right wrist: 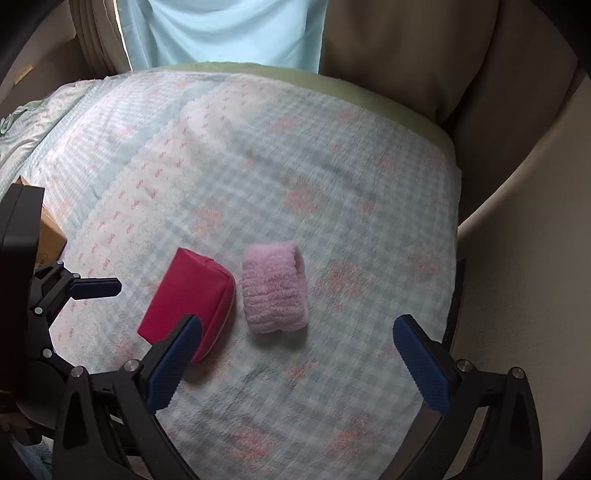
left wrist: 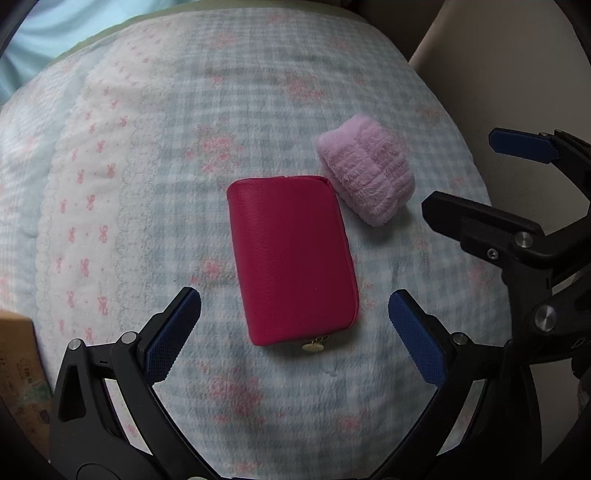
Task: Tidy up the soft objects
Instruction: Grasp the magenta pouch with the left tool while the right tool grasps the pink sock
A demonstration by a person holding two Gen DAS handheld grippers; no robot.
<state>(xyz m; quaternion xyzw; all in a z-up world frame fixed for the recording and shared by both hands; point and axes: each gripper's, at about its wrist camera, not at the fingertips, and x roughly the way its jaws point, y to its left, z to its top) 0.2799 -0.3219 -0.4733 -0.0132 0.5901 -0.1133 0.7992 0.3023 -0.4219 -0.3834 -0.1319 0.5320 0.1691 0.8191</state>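
Note:
A red zip pouch point(left wrist: 291, 258) lies flat on the checked blanket point(left wrist: 184, 129), its gold zip pull toward me. A fluffy pink band point(left wrist: 367, 171) lies just beyond its far right corner. My left gripper point(left wrist: 293, 328) is open and empty, hovering over the pouch's near end. In the right wrist view the pouch point(right wrist: 186, 299) and the pink band point(right wrist: 275, 288) lie side by side, close together. My right gripper point(right wrist: 297, 354) is open and empty, just short of the band. The right gripper also shows in the left wrist view point(left wrist: 472, 173), open.
A cardboard box point(left wrist: 18, 362) sits at the left blanket edge, also in the right wrist view point(right wrist: 50, 229). A brown cushion point(right wrist: 406, 48) and beige sofa arm point(right wrist: 524, 240) border the right. Light blue cloth point(right wrist: 229, 29) hangs behind.

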